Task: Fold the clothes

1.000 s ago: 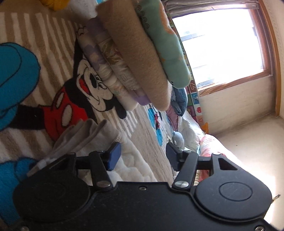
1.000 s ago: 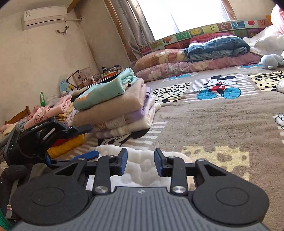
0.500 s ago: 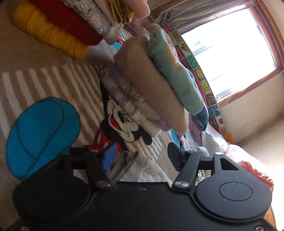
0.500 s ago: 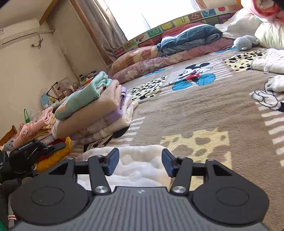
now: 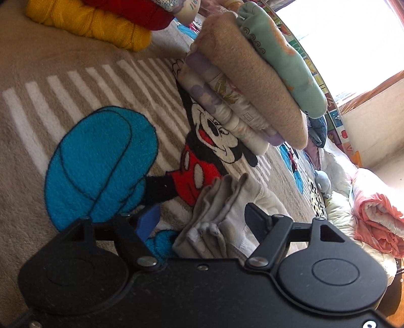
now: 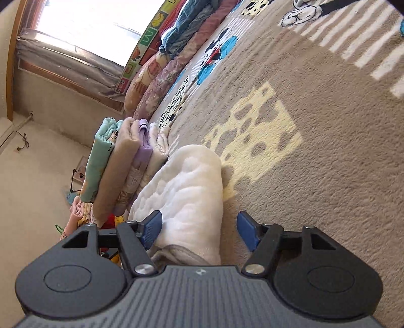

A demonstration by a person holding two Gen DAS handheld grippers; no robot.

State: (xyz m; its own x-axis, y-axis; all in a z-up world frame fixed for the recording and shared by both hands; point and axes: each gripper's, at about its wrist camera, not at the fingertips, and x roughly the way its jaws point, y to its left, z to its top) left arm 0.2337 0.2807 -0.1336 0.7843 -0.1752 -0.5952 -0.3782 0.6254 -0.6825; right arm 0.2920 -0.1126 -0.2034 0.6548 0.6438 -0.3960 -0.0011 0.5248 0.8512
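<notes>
White fleece garment [image 6: 186, 191], folded into a thick bundle, lies on the cartoon-print blanket [image 6: 315, 161], just beside the stack of folded clothes [image 6: 126, 161]. In the left wrist view its layered grey-white edge [image 5: 222, 214] shows as several stacked folds.

Left gripper [image 5: 202, 218]: jaws spread wide, nothing clamped. The folded edge sits in the gap between the blue pads [image 5: 149, 222]; can't tell if either pad touches it. Beyond it: the mouse figure on the blanket [image 5: 209, 151], then the stack [image 5: 252, 83] with the mint piece on top, tan fleece under it, lilac and printed pieces below. Yellow knit [image 5: 88, 22] with a red item on it sits in a second pile far left of that view. Rolled pink bedding [image 5: 376, 214] at far right.

Right gripper [image 6: 199, 229]: also wide open, holding nothing. Bundle fills the left part of the gap; left pad [image 6: 151, 228] is right against the fleece, right pad is clear over bare blanket. Pillows and folded quilts [image 6: 176, 43] line the far edge under the window [image 6: 83, 27].
</notes>
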